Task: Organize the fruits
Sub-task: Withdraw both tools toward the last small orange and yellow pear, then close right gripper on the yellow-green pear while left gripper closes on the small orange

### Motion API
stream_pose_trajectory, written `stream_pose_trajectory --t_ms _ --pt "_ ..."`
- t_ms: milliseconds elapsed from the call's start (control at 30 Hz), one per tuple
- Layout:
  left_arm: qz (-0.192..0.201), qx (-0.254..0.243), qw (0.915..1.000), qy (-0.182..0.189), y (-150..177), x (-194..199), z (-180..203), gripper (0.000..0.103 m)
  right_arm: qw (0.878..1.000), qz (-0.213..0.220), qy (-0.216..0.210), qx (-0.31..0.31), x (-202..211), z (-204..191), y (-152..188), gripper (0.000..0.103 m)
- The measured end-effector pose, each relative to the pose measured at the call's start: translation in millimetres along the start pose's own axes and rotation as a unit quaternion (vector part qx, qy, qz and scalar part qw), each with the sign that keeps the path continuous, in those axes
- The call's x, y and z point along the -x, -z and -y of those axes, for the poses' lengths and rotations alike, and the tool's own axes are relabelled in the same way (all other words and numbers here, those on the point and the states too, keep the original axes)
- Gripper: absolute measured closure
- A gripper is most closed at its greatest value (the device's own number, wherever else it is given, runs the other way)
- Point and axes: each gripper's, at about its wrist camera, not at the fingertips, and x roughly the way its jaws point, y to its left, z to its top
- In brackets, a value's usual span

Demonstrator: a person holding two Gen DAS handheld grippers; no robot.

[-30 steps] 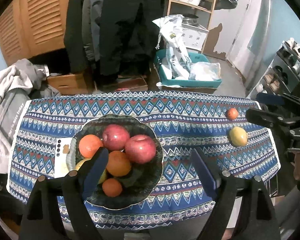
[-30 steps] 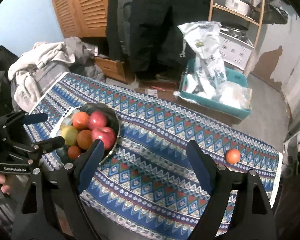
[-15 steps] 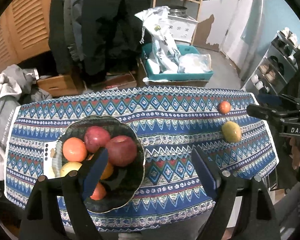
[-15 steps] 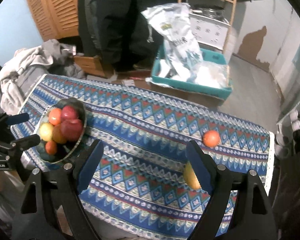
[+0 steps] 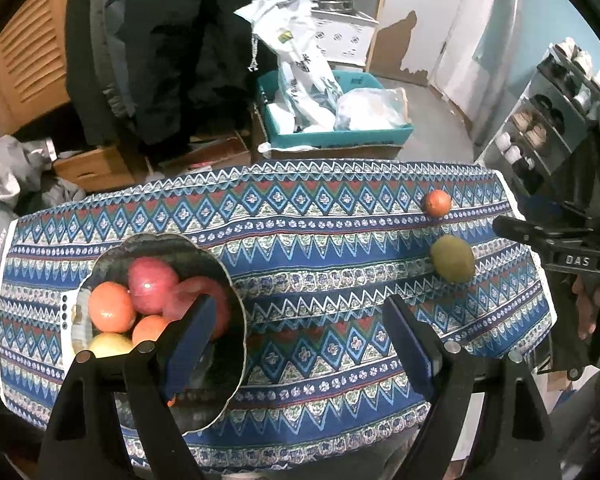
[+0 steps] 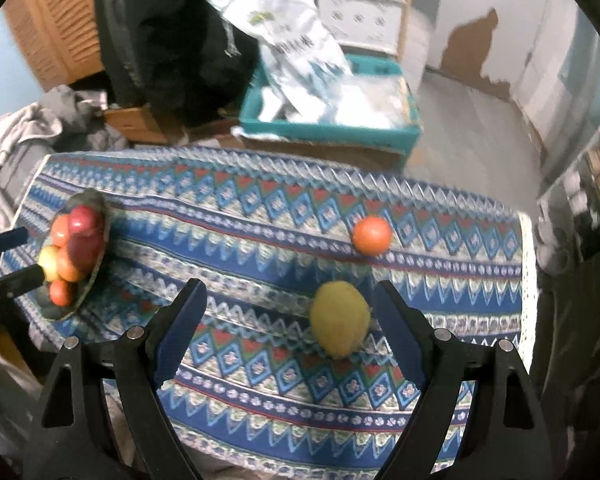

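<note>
A dark scalloped bowl [image 5: 158, 240] on the patterned tablecloth [image 5: 320, 240] holds red apples [image 5: 152, 284], oranges and a yellow fruit. My left gripper [image 5: 298, 308] hangs open above the cloth just right of the bowl, its left finger over the bowl's right side. Far right lie a loose orange [image 5: 438, 203] and a yellow-green fruit [image 5: 453, 258]. In the right wrist view, my right gripper [image 6: 290, 292] is open above the yellow-green fruit [image 6: 340, 318], which lies close to the right finger with no pad touching it. The orange [image 6: 372, 235] sits just beyond. The bowl [image 6: 62, 312] is far left.
The table's right edge [image 6: 528, 280] runs close past the loose fruits. Beyond the far edge stand a teal bin with bags [image 5: 332, 132], cardboard boxes [image 5: 96, 168] and hanging dark coats. A heap of grey clothes [image 6: 16, 148] lies at the left end.
Both grippers have moved rightward and lower over the table. The bowl has slid left in both views. The yellow-green fruit has come between the right gripper's fingers. Neither jaw opening has changed.
</note>
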Motion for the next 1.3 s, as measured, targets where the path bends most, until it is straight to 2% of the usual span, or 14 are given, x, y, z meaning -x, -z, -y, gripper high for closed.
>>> stream_pose_trajectory --t_ms 167,367,667,967,1033,1200,1300 --pt "-0.011 -0.013 0.9999 -0.003 -4 -19 10 0.017 0.999 -0.027 0.005 -0.024 -26 23 6 0.019" --pt "-0.034 -0.012 0.9994 -0.001 -7 -46 15 0.017 0.997 -0.057 -0.011 -0.052 -62 43 14 0.019" --pt "-0.059 0.002 0.9983 0.003 -10 -83 13 0.017 0.993 -0.104 0.006 -0.054 -111 53 27 0.019" --pt "-0.081 0.018 0.9965 0.007 -12 -106 11 0.017 0.992 -0.117 -0.008 -0.053 -135 53 34 0.019" --pt "-0.083 0.016 0.9964 0.006 -14 -109 13 0.017 0.991 -0.124 -0.011 -0.048 -141 51 34 0.021" --pt "-0.087 0.015 0.9961 0.009 -16 -114 20 0.017 0.989 -0.137 -0.016 -0.043 -151 48 41 0.04" --pt "-0.089 0.011 0.9959 0.012 -18 -117 26 0.017 0.99 -0.135 -0.02 -0.046 -150 50 44 0.04"
